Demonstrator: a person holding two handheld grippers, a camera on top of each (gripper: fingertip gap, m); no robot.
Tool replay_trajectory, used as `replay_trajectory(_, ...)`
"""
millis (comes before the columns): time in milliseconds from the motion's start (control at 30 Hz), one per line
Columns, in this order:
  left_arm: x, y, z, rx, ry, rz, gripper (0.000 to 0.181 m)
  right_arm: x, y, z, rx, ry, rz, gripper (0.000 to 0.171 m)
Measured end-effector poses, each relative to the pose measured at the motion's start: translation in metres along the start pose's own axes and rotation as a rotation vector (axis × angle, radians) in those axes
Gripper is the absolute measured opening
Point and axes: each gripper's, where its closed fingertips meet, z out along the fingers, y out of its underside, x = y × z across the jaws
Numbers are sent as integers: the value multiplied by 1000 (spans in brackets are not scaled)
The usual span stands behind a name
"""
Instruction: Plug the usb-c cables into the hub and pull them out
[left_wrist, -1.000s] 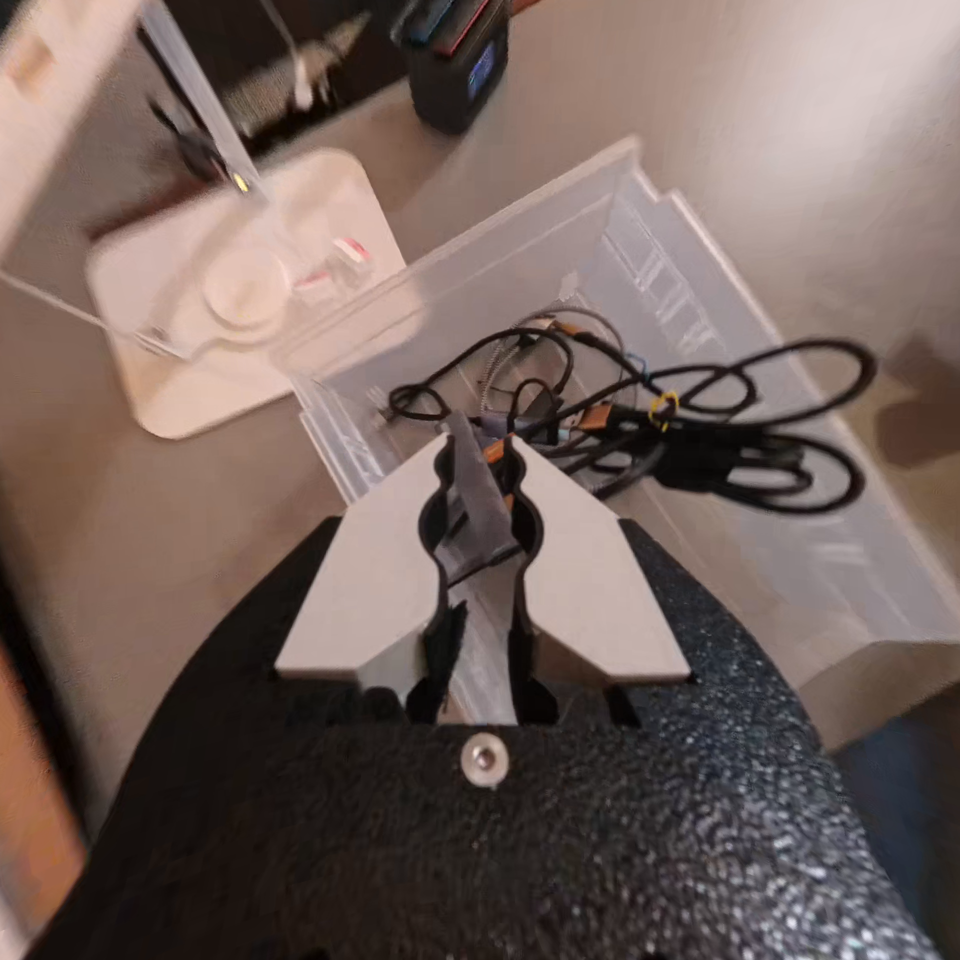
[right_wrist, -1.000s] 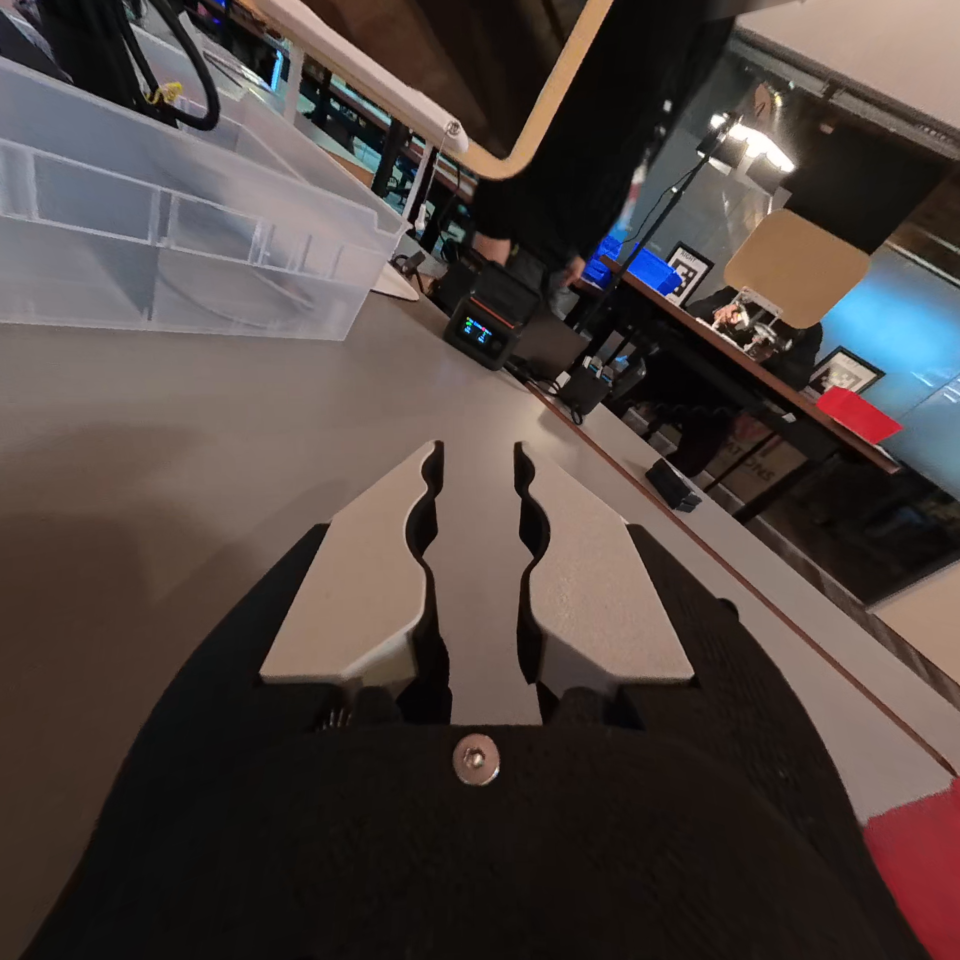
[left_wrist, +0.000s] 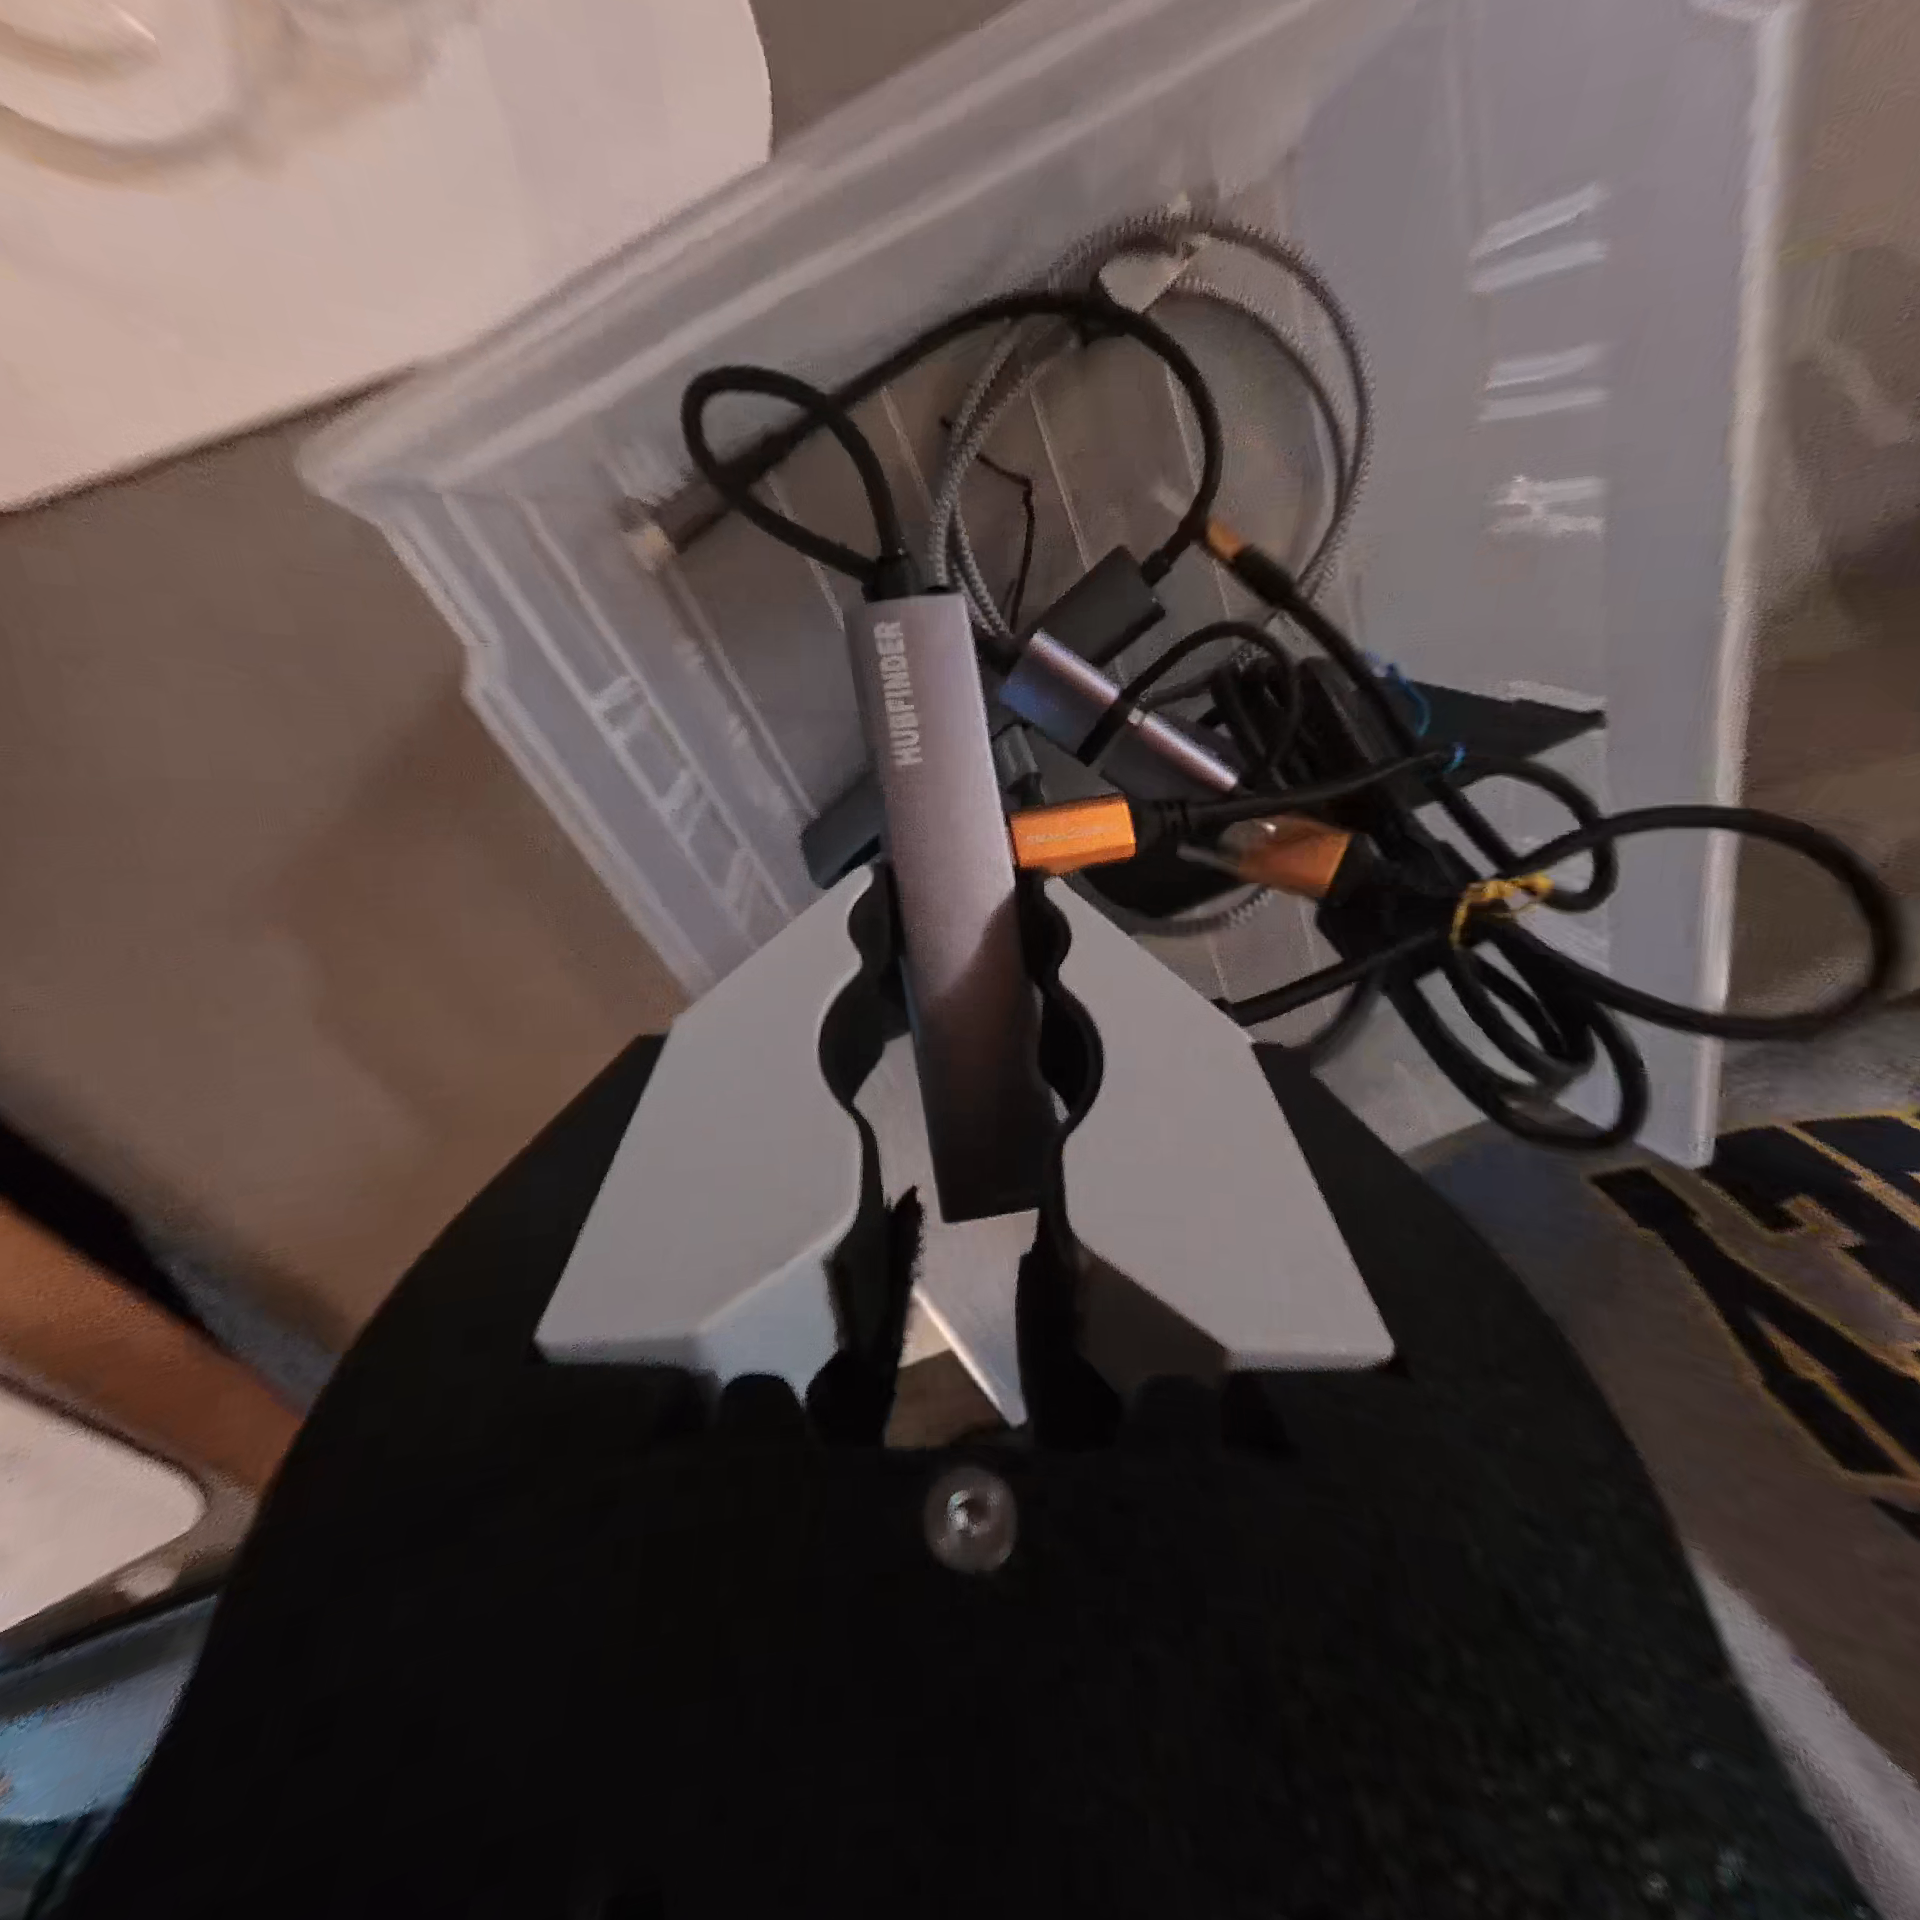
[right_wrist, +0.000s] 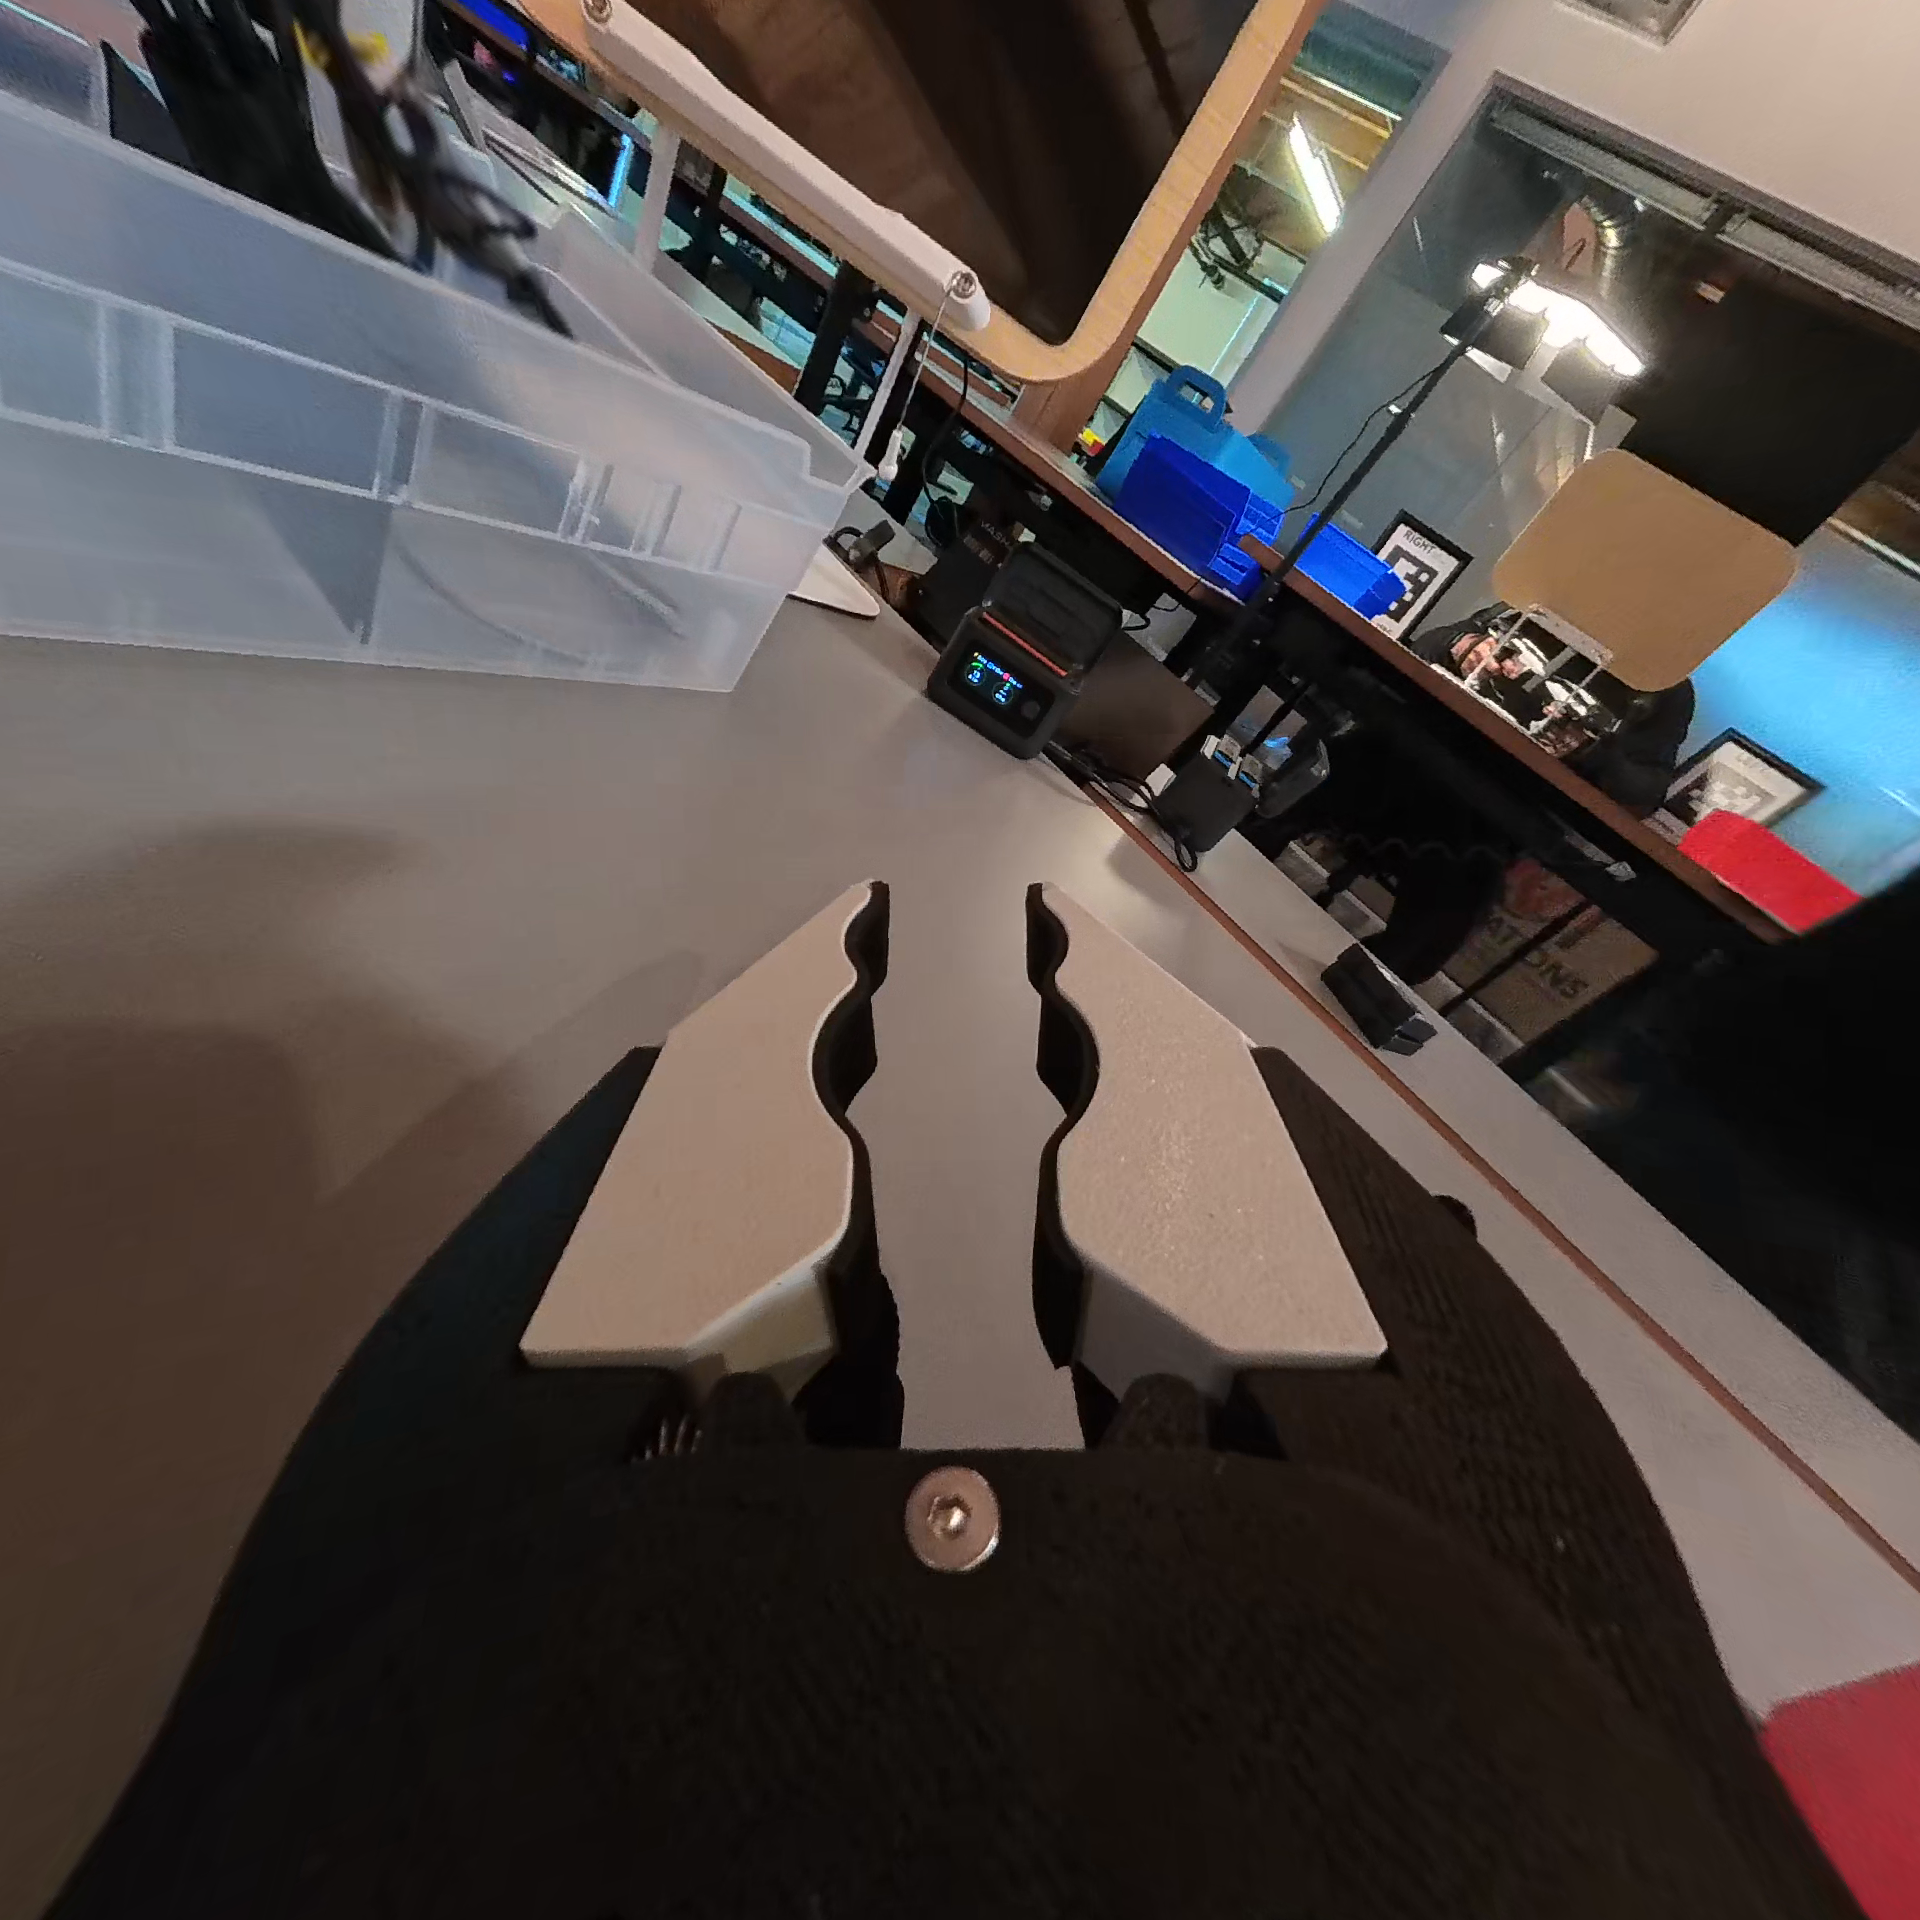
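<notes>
My left gripper (left_wrist: 951, 894) is shut on a slim grey USB hub (left_wrist: 940, 831) and holds it upright over a clear plastic bin (left_wrist: 582, 416). An orange-headed cable plug (left_wrist: 1070, 831) sits in the hub's right side. The hub's own black cord (left_wrist: 790, 457) loops above it. A tangle of black cables (left_wrist: 1507, 935) and a second grey hub (left_wrist: 1101, 696) lie in the bin. My right gripper (right_wrist: 956, 904) is open and empty, low over the grey table (right_wrist: 416, 831). The bin (right_wrist: 416, 499) stands to its upper left.
A white stand base (left_wrist: 364, 208) sits beside the bin. On the table's far side stand a small black device with a lit screen (right_wrist: 1023, 665) and a black plug block (right_wrist: 1205, 800). The table's edge (right_wrist: 1455, 1132) runs along the right. Other desks and a seated person are beyond. Left tips to right tips: about 30 cm.
My left gripper has lifted the hub up out of the bin, and the hub now stands tall between the fingers. The right gripper has tilted slightly and stays open.
</notes>
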Motion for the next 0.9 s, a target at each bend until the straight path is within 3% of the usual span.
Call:
replay_trajectory(233, 26, -30, -127, 399, -240, 139, 22, 5, -1, -2, 8, 10, 39, 25)
replay_trajectory(367, 78, -59, -211, 703, -300, 273, 22, 13, -2, -4, 11, 48, 27, 25)
replay_trajectory(467, 135, -82, -248, 915, -302, 406, 23, 24, -3, -8, 15, 94, 33, 26)
replay_trajectory(633, 220, -114, -228, 1185, -321, 564, 23, 57, -7, -23, 34, 243, 55, 26)
replay_trajectory(767, 247, -133, -165, 1294, -450, 536, 22, 78, -18, -42, 109, 349, 97, 26)
replay_trajectory(900, 237, -142, -92, 1230, -674, 467, 22, 87, -31, -55, 178, 402, 95, 24)
